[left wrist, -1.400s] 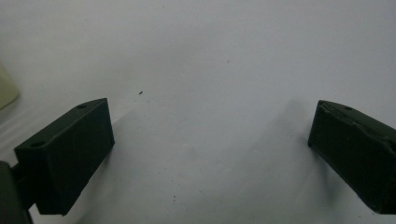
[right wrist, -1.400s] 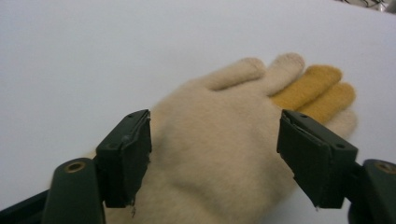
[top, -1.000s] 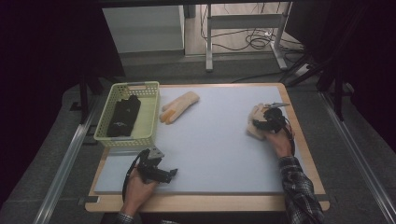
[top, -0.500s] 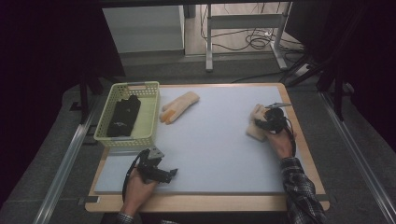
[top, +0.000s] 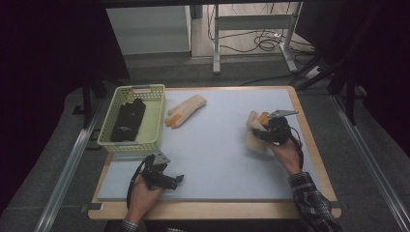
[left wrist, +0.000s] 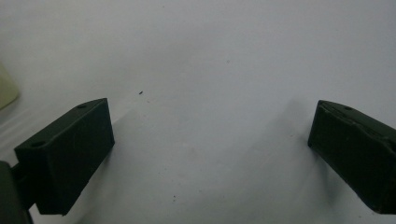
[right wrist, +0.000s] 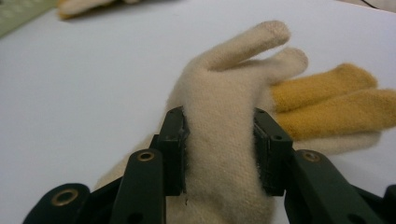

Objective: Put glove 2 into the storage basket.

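Tabletop first: my pale foam-covered table point(top: 212, 159) carries a yellow-green mesh basket point(top: 153, 126) at its far left with a black folded garment point(top: 126, 121) lying inside, and one cream knitted glove with orange fingertips point(top: 186, 110) lies flat just beside the basket's right wall. Its partner, the cream glove with two mustard fingers point(right wrist: 219, 116), is the thing I am working on, near the right edge of the table. A second ago my right gripper point(top: 271, 133) sat over it with the jaws wider; they have since closed onto the palm, and in the right gripper view the two black pads press the knit in from both sides so the wool bulges between them. Compared with the earlier high views, this glove has also shifted a little toward the middle of the table and seems to hang from the jaws, with its fingers pointing away from me. I judge that the pick has succeeded and the carry toward the other glove or the basket has begun. My left gripper point(top: 162, 178) rests near the front edge, jaws spread wide with only bare foam between them, unmoved.
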